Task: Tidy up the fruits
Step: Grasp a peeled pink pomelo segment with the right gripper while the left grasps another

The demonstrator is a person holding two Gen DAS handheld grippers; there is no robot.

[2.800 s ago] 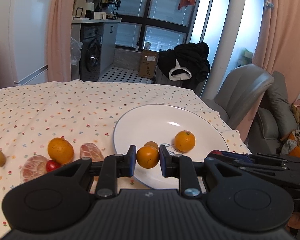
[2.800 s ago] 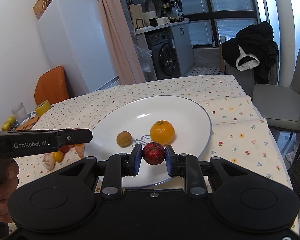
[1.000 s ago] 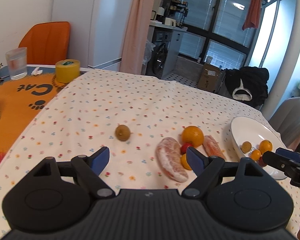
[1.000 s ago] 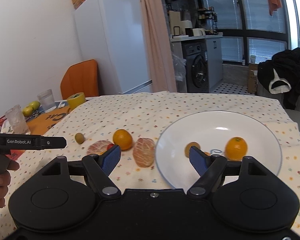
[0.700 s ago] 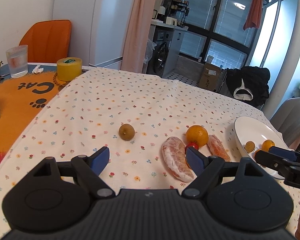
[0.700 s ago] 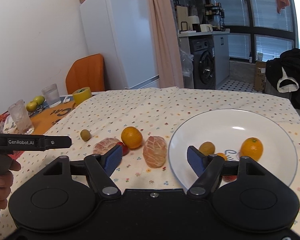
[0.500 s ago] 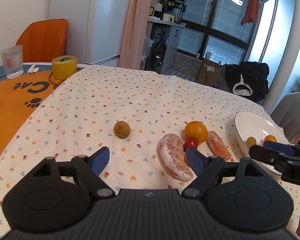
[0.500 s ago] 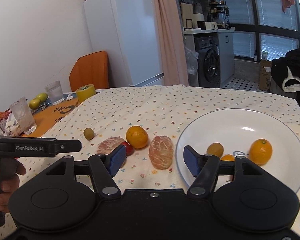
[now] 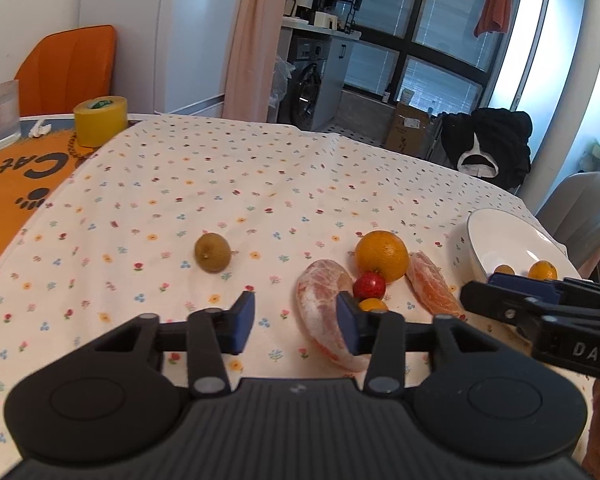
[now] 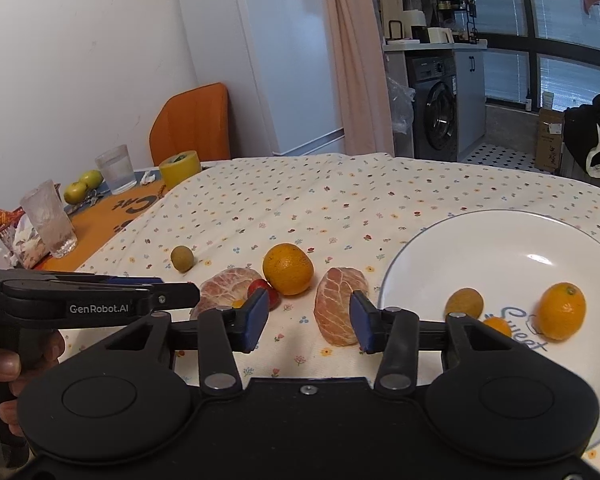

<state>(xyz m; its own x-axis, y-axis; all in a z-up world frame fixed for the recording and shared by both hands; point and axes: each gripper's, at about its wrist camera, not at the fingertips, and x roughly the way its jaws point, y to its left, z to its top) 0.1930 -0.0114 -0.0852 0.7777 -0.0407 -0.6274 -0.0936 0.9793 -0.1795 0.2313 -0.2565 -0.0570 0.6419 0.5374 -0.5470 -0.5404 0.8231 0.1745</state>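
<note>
Left wrist view: The left gripper (image 9: pixel 296 322) is held low over the flower-printed tablecloth (image 9: pixel 228 184), its blue-padded jaws spread wide with nothing between them. Bare cloth lies ahead of the left pad. The right pad overlaps the large peeled pink citrus segment (image 9: pixel 324 304) in the picture; contact cannot be confirmed. Just beyond that segment a small red round fruit (image 9: pixel 369 285) and a small orange kumquat (image 9: pixel 373 305) are clustered, with a whole round orange (image 9: pixel 381 256) behind them and a second peeled citrus segment (image 9: pixel 430 285) beside it. A brown-green round fruit (image 9: pixel 212 252) sits alone to the left, well apart from the cluster, with open cloth all around it. The white round plate (image 9: pixel 496 240) is located near the right edge of the table, with two orange fruits visible on it. The right gripper (image 9: pixel 500 292) is seen from the side in front of the plate.

Right wrist view: The right gripper (image 10: pixel 309 322) is shown with jaws spread and empty. Its right pad stands beside the second peeled segment (image 10: pixel 338 304). The plate (image 10: pixel 500 240) holds a brown-green fruit (image 10: pixel 464 303), a small kumquat (image 10: pixel 497 326) and an oval orange fruit (image 10: pixel 561 311); its far half is bare. The left gripper (image 10: pixel 172 294) is seen side-on at the left, held by a hand (image 10: pixel 4 360). Open cloth extends to the far table edge.
</note>
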